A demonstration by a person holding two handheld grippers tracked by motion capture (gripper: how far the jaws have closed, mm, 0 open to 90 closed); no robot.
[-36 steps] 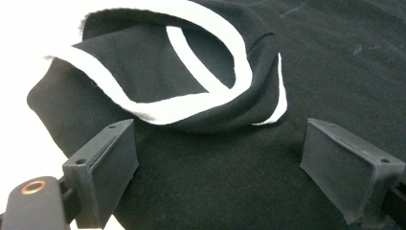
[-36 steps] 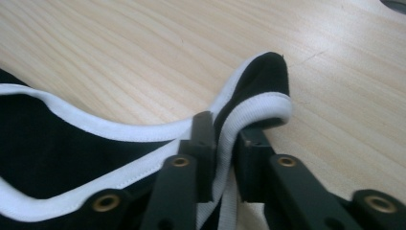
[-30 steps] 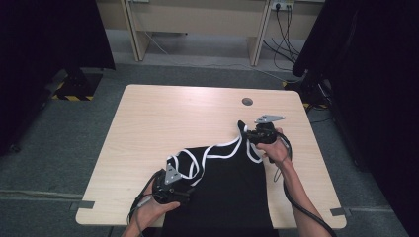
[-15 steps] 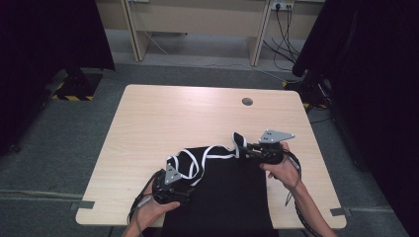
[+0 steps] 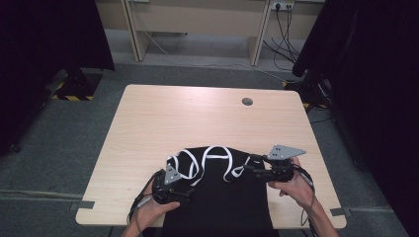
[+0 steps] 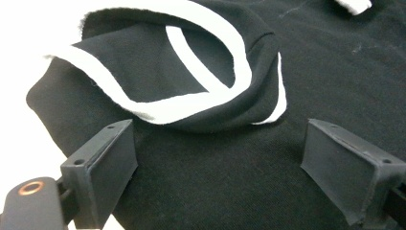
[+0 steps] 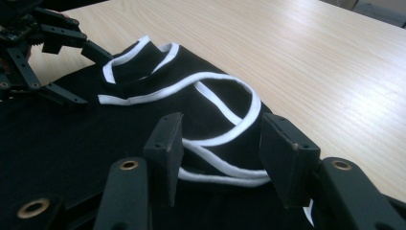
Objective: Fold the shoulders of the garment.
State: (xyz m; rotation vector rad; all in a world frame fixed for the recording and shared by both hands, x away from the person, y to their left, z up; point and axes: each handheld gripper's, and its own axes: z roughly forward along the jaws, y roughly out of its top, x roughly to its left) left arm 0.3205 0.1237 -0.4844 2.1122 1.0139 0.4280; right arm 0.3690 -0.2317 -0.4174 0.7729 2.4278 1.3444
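Note:
A black garment [image 5: 222, 197] with white trim lies crumpled at the table's near middle and hangs over the front edge. My left gripper [image 5: 184, 188] rests on its left part. Its jaws stand wide open over flat black cloth [image 6: 215, 182], with a fold of white trim [image 6: 191, 103] just ahead. My right gripper [image 5: 250, 167] sits low at the garment's right side and points left. It is open, with loops of white trim [image 7: 225, 139] lying between and beyond its jaws. The left gripper [image 7: 88, 76] shows farther off in the right gripper view.
The light wooden table [image 5: 197, 118] is bare beyond the garment, with a round cable hole [image 5: 247, 101] at the back right. Dark curtains hang at both sides. A desk and floor cables [image 5: 281, 29] lie behind the table.
My right gripper has moved toward the near edge and lower, and the garment's upper right corner came down with it. The left gripper has stayed put.

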